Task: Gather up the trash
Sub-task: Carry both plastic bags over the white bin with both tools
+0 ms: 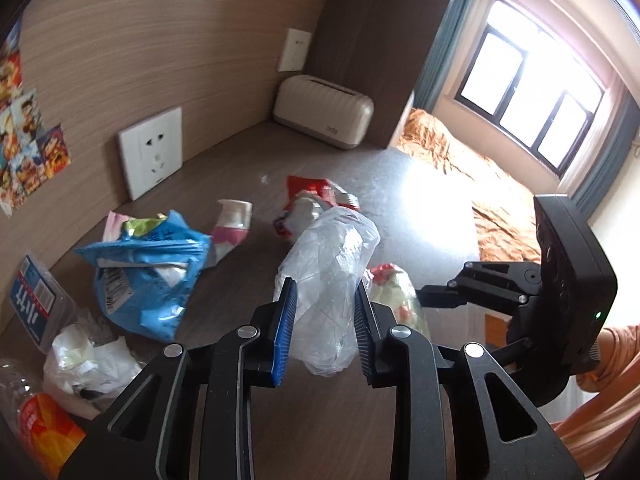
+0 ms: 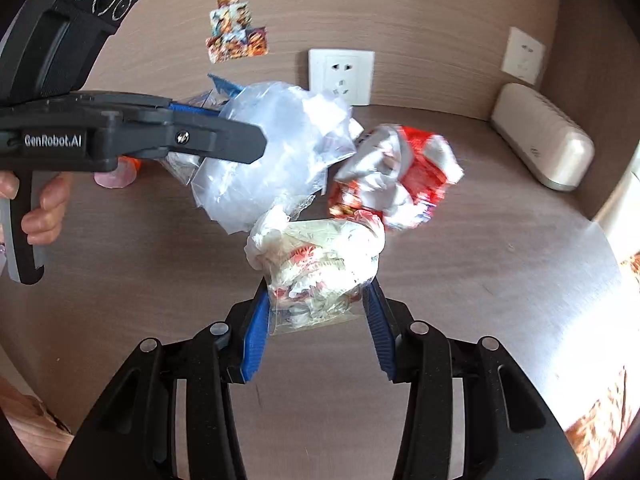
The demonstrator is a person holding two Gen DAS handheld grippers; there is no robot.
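**Both grippers pinching bagged trash above a wood-grain desk**

The desk (image 1: 400,200), set in a wood-panelled alcove, bears the remaining litter; a bed with an orange cover (image 1: 460,160) lies beyond it under a window. A cream ribbed box (image 1: 324,112) stands in the far corner, its small logo too small to read. Nearest the wall lies a blue wrapper (image 1: 148,264), torn open, with a boxed item (image 1: 36,300) beside it bearing blue lettering that cannot be made out. A red-and-white snack packet (image 2: 400,176) sits between the two held items, not yet collected.

The left gripper (image 1: 324,288), marked "GenRobot.AI" on its side in the right wrist view, has its blue pads pressed onto a crumpled clear plastic bag (image 1: 332,264); the bag hangs free, apparently lifted off the desk. The right gripper (image 2: 316,300) pinches a small clear bag of wrappers (image 2: 320,264) by its lower end, likely for carrying away.
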